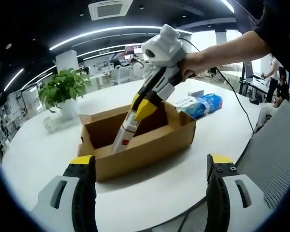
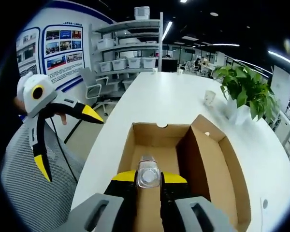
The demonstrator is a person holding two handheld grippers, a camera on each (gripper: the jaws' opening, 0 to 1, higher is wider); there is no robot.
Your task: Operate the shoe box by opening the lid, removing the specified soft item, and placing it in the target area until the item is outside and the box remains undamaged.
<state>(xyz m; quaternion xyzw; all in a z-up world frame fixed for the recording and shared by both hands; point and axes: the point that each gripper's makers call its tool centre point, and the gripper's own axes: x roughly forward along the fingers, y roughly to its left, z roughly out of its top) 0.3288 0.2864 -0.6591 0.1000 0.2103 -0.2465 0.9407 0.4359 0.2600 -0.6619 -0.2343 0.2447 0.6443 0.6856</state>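
The white table (image 1: 34, 145) carried the open box (image 1: 135, 145), a plant (image 1: 63, 89) at ten o'clock beyond it. The right gripper (image 1: 142, 108) reached down into the box, jaws clamped on a tube (image 1: 124, 133) whose long axis ran along them. The left gripper (image 1: 150, 166) hung at six o'clock, jaws apart; no writing was readable

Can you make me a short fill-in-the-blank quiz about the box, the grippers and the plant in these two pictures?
1. The right gripper is shut on a clear ____ inside the cardboard box.
2. The left gripper has its jaws ____ and holds nothing.
3. The box's lid is ____.
4. Beyond the box on the white table stands a potted ____.

Missing words: bottle; open; open; plant
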